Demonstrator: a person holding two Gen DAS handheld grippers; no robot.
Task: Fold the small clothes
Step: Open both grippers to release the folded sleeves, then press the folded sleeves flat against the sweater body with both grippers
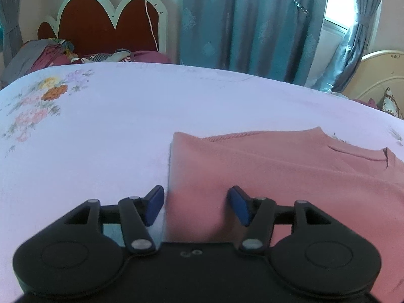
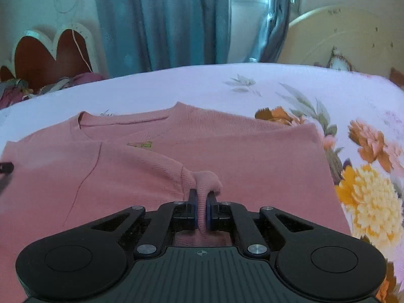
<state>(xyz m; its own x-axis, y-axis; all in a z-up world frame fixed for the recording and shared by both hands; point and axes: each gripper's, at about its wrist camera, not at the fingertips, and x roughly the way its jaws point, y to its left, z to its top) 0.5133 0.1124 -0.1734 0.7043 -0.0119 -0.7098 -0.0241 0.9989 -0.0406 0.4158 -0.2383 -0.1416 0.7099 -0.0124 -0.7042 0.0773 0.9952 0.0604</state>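
A pink knit top lies flat on the floral bedsheet, neckline toward the far side, partly folded. My right gripper is shut on a pinched fold of the top's sleeve near its front edge. In the left wrist view the top fills the lower right, with its straight left edge between the jaws. My left gripper is open, its blue pads straddling that edge low over the cloth. The left gripper's tip shows at the far left of the right wrist view.
A red and white headboard with a pile of clothes stands at the far end. Teal curtains and a window are behind. A cream round panel stands at the right.
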